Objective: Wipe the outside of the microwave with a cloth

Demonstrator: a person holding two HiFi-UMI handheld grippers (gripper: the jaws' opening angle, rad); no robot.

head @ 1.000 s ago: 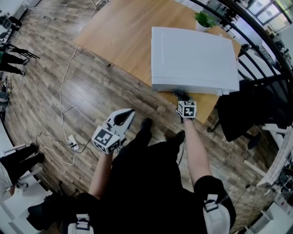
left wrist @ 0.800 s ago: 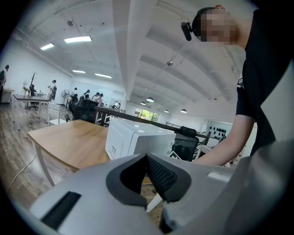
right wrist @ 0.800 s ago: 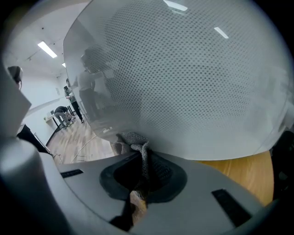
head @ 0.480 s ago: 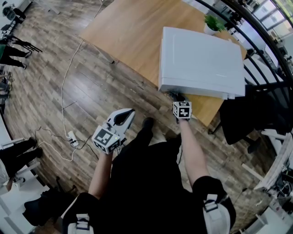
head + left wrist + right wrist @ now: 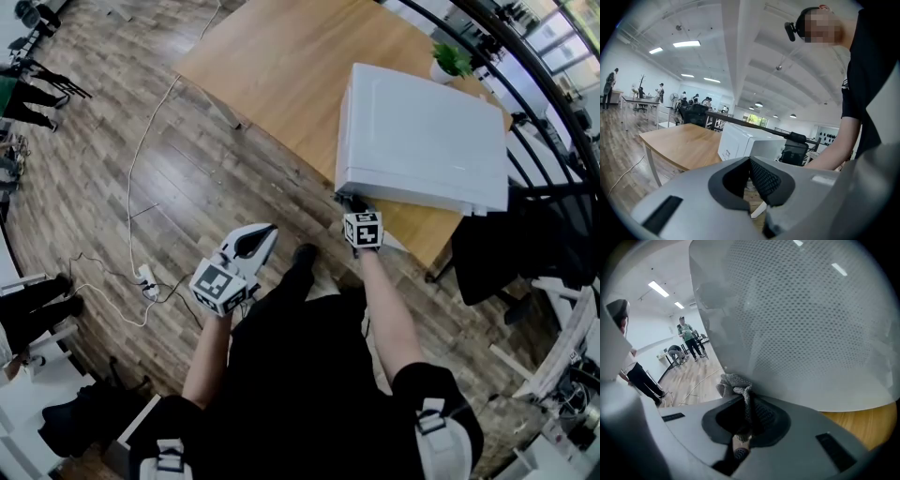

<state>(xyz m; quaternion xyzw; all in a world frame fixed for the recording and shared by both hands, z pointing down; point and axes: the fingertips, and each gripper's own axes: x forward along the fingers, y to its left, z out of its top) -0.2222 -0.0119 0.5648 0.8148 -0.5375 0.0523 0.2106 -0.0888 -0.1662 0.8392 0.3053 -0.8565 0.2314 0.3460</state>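
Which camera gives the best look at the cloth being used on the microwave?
The right gripper view: the grey knitted cloth sits pinched in the right claw at the white microwave's dotted door. In the head view it is too small to make out; the left gripper view shows no cloth.

The left gripper [image 5: 750,163] (jaws pressed together) points toward a white microwave [image 5: 740,141] on a wooden table [image 5: 683,143].

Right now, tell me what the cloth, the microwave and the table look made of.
Cloth: grey knitted fabric, by its looped weave. Microwave: probably white painted metal, smooth matte shell, dotted panel. Table: wood or wood-look laminate, light grain showing.
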